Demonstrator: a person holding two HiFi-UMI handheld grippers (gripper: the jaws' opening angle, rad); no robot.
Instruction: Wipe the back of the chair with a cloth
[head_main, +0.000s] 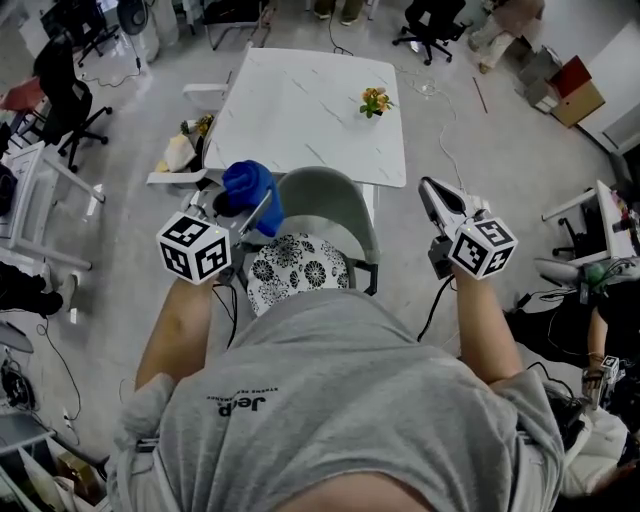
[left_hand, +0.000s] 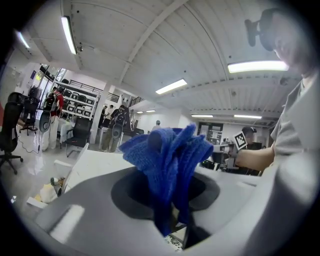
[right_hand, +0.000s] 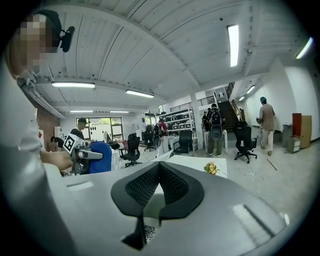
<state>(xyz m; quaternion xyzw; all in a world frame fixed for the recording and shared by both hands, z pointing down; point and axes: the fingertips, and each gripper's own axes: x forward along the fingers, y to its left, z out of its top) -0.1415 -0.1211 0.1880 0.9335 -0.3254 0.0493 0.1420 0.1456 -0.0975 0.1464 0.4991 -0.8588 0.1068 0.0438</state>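
Nubby, bunched blue cloth (head_main: 250, 185) clamped in left tool (head_main: 260, 212); right tool (head_main: 431, 190) together, empty. Smooth, curved grey chair back (head_main: 335, 200) alongside.

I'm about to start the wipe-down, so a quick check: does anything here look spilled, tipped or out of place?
Nothing stands out. The chair stands upright at the white table, the flowers sit upright on it, and the blue cloth is bunched in the left tongs. Only some clutter lies on the floor beside the table.
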